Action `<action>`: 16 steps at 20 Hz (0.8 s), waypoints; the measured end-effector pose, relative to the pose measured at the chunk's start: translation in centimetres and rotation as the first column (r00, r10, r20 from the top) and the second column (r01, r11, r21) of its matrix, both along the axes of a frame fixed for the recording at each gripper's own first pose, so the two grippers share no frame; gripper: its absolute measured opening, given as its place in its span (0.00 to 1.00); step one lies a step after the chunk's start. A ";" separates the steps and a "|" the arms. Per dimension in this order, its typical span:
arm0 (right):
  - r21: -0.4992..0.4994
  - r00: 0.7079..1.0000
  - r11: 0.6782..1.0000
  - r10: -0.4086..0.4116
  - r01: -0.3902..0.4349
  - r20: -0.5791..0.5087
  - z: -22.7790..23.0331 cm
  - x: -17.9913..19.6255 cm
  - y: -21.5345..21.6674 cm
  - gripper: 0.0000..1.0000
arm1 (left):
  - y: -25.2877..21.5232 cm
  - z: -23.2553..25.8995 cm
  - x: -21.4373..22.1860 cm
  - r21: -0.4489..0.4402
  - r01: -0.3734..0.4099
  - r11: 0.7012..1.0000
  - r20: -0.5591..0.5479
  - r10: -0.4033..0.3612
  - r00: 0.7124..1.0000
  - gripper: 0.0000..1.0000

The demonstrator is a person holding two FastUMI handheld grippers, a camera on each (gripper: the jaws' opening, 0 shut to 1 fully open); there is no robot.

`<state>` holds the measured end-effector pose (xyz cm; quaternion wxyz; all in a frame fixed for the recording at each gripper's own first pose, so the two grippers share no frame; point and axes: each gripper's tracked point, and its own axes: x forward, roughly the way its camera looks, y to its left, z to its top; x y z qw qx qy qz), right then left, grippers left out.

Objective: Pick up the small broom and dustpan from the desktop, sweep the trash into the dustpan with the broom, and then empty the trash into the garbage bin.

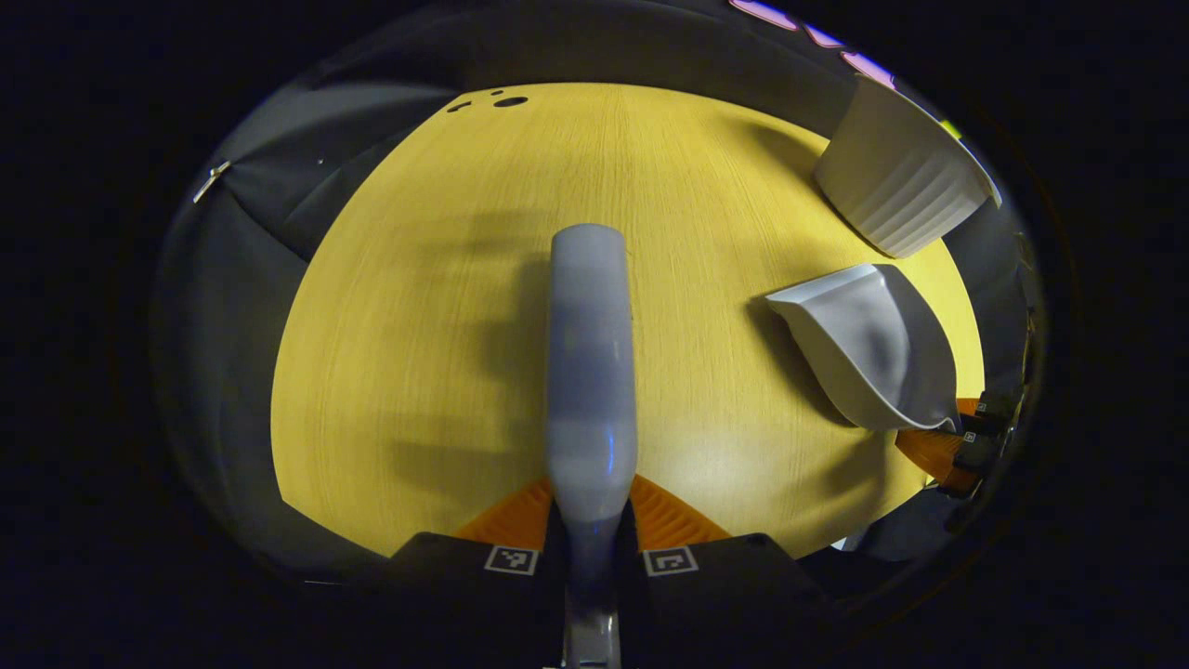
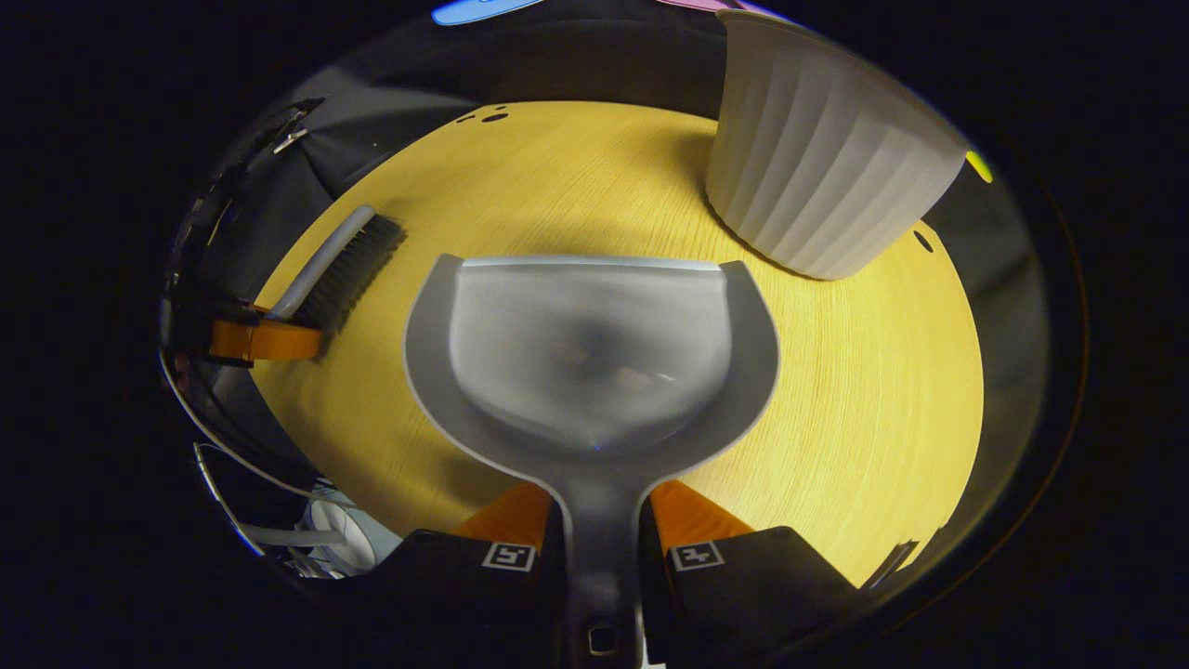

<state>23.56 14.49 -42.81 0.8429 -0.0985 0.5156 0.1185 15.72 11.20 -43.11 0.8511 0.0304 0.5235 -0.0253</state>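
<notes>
You had L gripper (image 1: 591, 530) clenched on broom (image 1: 591, 362), R gripper (image 2: 599, 525) grasping dustpan (image 2: 594, 353). Sweep looked done; next, tip pan into bin (image 2: 817, 158), far right.

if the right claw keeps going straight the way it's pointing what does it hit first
Probably the white ribbed garbage bin, slightly to the right of straight ahead. The right claw holds the dustpan out front over the yellow desktop, so the pan's front edge would likely touch first; depth is unclear.
</notes>
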 end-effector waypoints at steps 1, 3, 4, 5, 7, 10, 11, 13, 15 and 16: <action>0.005 1.000 1.000 -0.009 0.009 -0.001 0.1 0.1 0.4 0.38 | -0.1 -0.1 0.3 0.010 0.007 1.000 -0.005 -0.007 1.000 0.28; 0.012 1.000 1.000 -0.012 0.012 -0.015 -0.1 0.1 1.3 0.38 | -0.3 -0.3 0.7 0.047 0.028 0.998 -0.009 -0.028 1.000 0.32; 0.029 1.000 1.000 -0.012 0.013 -0.029 -0.5 0.0 2.0 0.32 | 0.0 -0.3 0.8 0.072 0.035 0.997 -0.011 -0.034 0.999 0.28; 0.040 0.999 0.999 -0.015 0.016 -0.034 -0.8 0.1 2.5 0.40 | 0.5 -0.2 0.8 0.105 0.043 0.994 -0.008 -0.042 0.999 0.30; 0.064 0.999 0.998 0.006 -0.003 -0.045 -1.0 -0.1 3.4 0.45 | 0.7 0.5 0.9 0.142 0.067 0.988 0.009 -0.069 0.998 0.32; 0.088 0.998 0.996 0.013 -0.008 -0.054 -0.8 -0.7 3.9 0.59 | 0.4 1.6 0.7 0.142 0.082 0.986 0.033 -0.088 0.996 0.39; 0.110 0.999 0.994 0.005 0.001 -0.053 -0.4 -0.7 4.3 0.64 | 0.7 2.0 0.6 0.156 0.074 0.985 0.046 -0.082 0.996 0.59; 0.146 0.999 0.989 -0.008 0.013 -0.037 0.3 -0.6 4.7 0.80 | 0.9 3.1 0.0 0.157 0.053 0.986 0.082 -0.067 0.994 0.99; 0.160 1.000 0.987 -0.026 0.027 -0.009 2.4 -0.6 4.5 1.00 | 0.6 4.2 -1.2 0.126 0.032 0.992 0.124 -0.048 0.991 0.98; 0.166 0.999 0.986 -0.032 0.031 0.007 3.4 -0.8 4.4 0.99 | 0.3 5.2 -1.7 0.106 0.026 0.994 0.152 -0.042 0.987 0.98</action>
